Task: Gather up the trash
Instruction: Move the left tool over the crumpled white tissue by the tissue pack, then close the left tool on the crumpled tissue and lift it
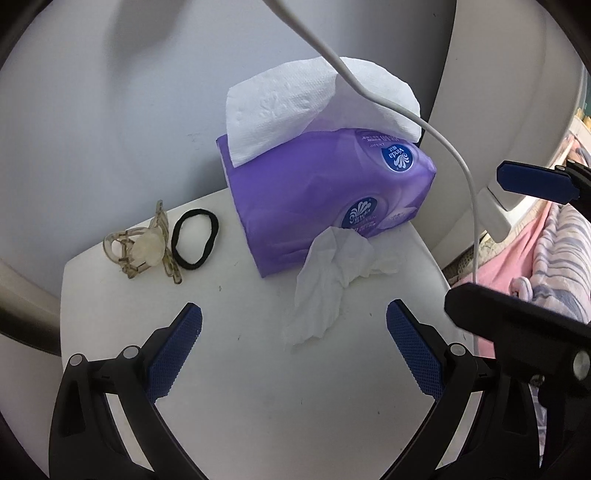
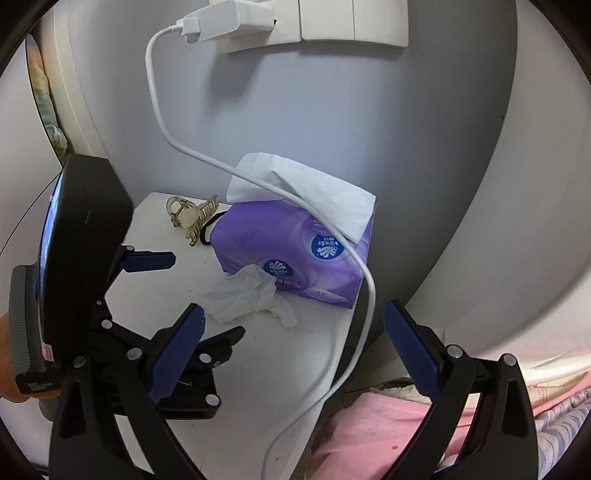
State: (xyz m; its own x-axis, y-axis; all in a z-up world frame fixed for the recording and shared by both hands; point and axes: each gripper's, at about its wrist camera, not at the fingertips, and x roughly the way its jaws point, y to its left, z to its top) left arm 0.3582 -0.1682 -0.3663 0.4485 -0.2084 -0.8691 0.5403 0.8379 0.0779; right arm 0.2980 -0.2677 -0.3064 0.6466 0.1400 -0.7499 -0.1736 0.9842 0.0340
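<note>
A crumpled white tissue (image 1: 332, 280) lies on the small white table (image 1: 258, 387), against the front of a purple tissue pack (image 1: 325, 192). My left gripper (image 1: 293, 332) is open just short of the tissue, its jaws wide apart. In the right wrist view the tissue (image 2: 247, 295) lies ahead and left of my open right gripper (image 2: 293, 332), which hovers over the table's right edge. The left gripper (image 2: 192, 295) shows there too, at the left, open.
A translucent hair claw (image 1: 142, 247) and a black hair tie (image 1: 194, 242) lie left of the pack. A white charging cable (image 2: 354, 295) runs from a wall plug (image 2: 221, 22) over the pack and down the table's right side. Pink bedding (image 2: 388, 424) lies to the right.
</note>
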